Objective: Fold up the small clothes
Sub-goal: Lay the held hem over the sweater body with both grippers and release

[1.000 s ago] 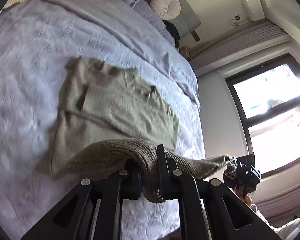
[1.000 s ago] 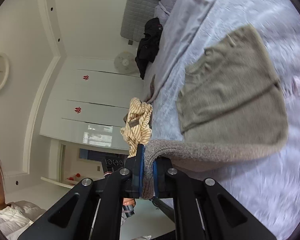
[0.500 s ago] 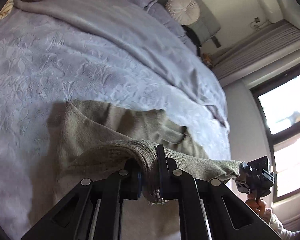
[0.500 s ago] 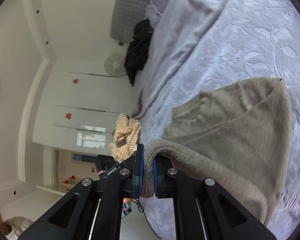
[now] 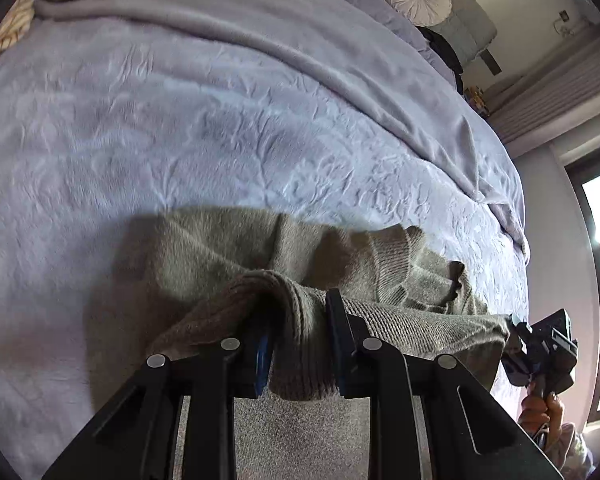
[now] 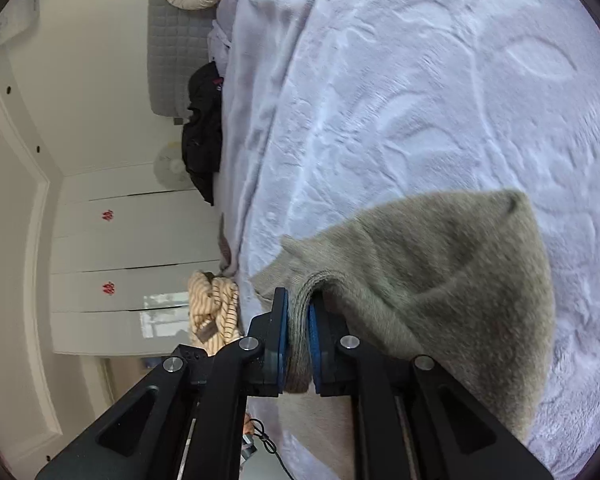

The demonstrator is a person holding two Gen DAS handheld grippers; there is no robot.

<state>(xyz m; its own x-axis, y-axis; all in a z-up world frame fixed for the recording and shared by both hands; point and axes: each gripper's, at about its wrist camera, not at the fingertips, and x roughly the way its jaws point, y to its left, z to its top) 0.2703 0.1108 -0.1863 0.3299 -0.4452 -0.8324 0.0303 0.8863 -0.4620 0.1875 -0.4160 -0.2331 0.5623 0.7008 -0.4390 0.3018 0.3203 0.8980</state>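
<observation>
At the bottom centre of the left wrist view, the left gripper is seen with jaws opening; the hem of the olive-grey ribbed knit sweater lies loose between its fingers. The right gripper is clamped on the other hem corner. The sweater is folded over itself on the pale lilac embossed bedspread. Risk judged: with only one side released, the hem may be dragged askew and the fold edges misaligned.
</observation>
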